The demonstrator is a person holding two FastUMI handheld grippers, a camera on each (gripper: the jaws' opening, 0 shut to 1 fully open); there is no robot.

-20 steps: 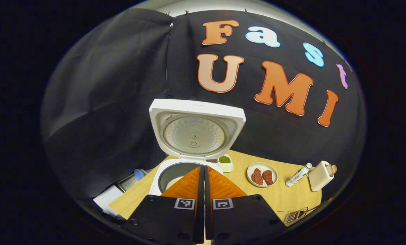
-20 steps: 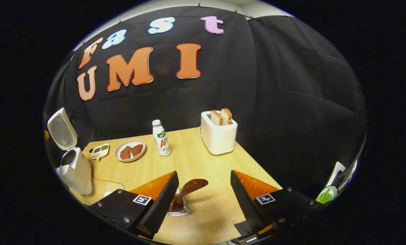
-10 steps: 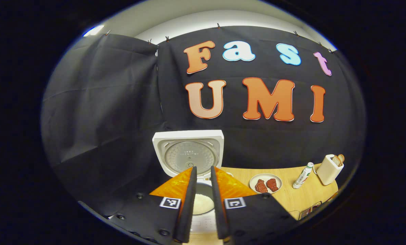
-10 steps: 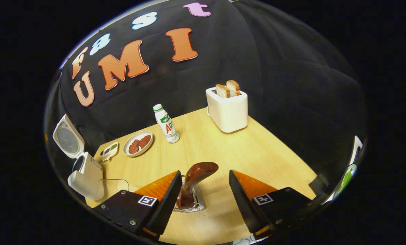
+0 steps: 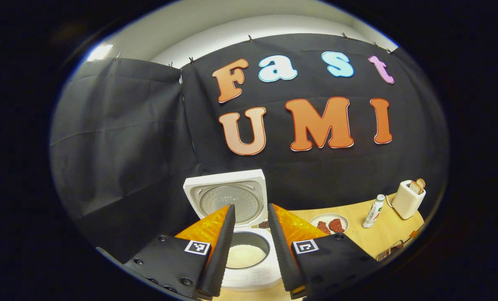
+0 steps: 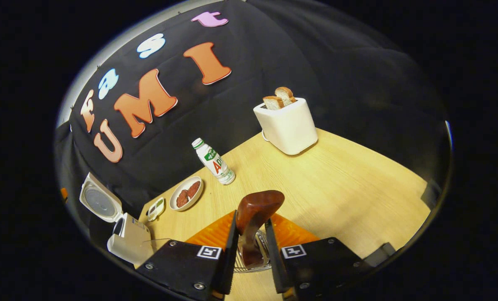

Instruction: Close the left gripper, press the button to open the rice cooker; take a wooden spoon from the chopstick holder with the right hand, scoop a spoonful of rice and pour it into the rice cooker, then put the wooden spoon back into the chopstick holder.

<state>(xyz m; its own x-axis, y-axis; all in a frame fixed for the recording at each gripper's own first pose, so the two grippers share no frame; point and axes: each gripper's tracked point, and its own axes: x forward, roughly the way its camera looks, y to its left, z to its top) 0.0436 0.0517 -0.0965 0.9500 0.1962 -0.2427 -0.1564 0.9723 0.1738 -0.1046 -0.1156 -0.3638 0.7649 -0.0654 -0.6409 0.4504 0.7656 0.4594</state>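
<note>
The white rice cooker (image 5: 249,280) stands open, its lid (image 5: 215,190) raised and white rice (image 5: 245,255) showing in the pot. My left gripper (image 5: 251,207) hovers just in front of and above it, open, with nothing between its fingers. In the right gripper view the brown wooden spoon (image 6: 257,207) stands upright in the wire chopstick holder (image 6: 253,264). My right gripper (image 6: 251,217) is shut on the spoon's handle just above the holder's rim. The open rice cooker (image 6: 128,240) sits far left on the table in that view.
On the light wooden table (image 6: 336,188) stand a white toaster (image 6: 288,123) with two bread slices, a small bottle (image 6: 213,161), a plate of reddish food (image 6: 186,195) and a small divided dish (image 6: 156,207). The table's near right part is bare.
My left gripper went from shut to open and drew back from the cooker. My right gripper moved down over the holder and shut on the spoon's handle.
</note>
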